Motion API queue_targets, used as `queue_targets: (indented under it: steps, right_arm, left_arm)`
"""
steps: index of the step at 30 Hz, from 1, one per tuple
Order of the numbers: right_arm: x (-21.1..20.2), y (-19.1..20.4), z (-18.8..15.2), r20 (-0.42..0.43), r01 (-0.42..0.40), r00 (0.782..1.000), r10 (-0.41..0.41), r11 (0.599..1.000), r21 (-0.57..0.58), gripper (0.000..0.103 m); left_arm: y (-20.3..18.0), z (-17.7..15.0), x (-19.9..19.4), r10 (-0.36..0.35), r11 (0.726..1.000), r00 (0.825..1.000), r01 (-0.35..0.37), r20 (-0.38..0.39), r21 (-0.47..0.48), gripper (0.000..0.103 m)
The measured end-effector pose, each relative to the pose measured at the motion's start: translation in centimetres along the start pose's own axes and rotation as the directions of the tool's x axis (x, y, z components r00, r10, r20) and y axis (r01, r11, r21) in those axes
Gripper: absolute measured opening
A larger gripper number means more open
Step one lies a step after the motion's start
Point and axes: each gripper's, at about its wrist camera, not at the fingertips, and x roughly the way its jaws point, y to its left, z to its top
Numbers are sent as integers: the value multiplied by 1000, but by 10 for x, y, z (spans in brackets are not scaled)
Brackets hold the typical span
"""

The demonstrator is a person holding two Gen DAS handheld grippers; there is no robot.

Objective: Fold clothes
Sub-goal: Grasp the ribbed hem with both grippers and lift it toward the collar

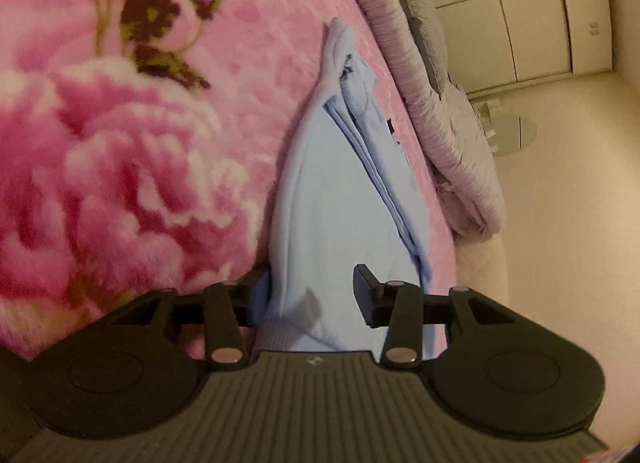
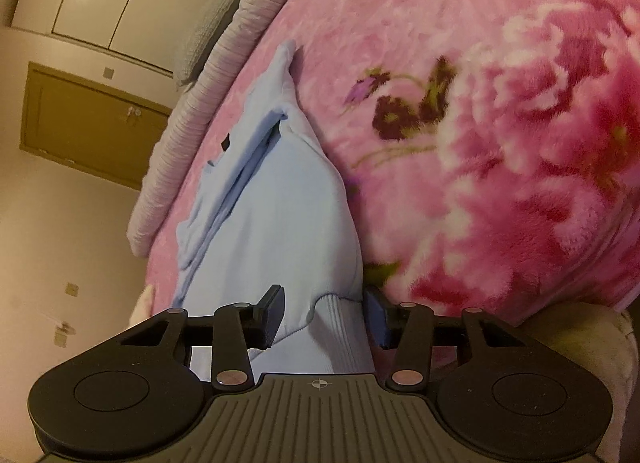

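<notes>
A light blue garment [image 1: 320,183], partly folded with several layers showing along one long side, lies on a pink floral blanket [image 1: 120,163] that covers the bed. The garment sits near the blanket's far edge, just beside a ribbed lilac pillow [image 1: 400,43] that runs along that edge. A grey cushion [image 1: 424,23] rests on the pillow.

The left gripper [image 1: 312,295] stands at the near end of the garment. Its jaws are apart, with the cloth passing between them; the left finger is partly hidden behind a raised fold of the fabric, and the right finger stands clear of the cloth.

The right gripper [image 2: 322,313] stands at a ribbed cuff or hem [image 2: 344,327] of the same garment [image 2: 280,203]. Its jaws are apart, with the ribbed band lying between them. The pads are close to the cloth, but a firm clamp does not show.

Beyond the bed, white cupboard doors [image 1: 520,3] and a brown door [image 2: 88,123] line the pale walls.
</notes>
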Motion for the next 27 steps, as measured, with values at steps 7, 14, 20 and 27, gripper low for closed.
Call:
queue_targets:
  steps: [7, 14, 20, 27]
  right_arm:
    - [-1, -2, 2, -3, -16, 1000, 16, 1000, 4, 48]
    - [-5, -5, 4, -24, -57, 998, 57, 998, 10, 48]
    - [3, -2, 6, -42, -41, 998, 41, 999, -2, 35]
    - [2, 16, 1, -19, -27, 999, 26, 997, -78, 14]
  left_arm:
    - [-8, 3, 9, 9, 986, 996, 5, -86, 167, 18]
    - [15, -2, 14, -89, 994, 990, 96, -111, 55, 17]
    - [5, 0, 23, -39, 994, 995, 48, -89, 102, 13]
    - [-5, -2, 4, -26, 986, 999, 31, -32, 161, 6]
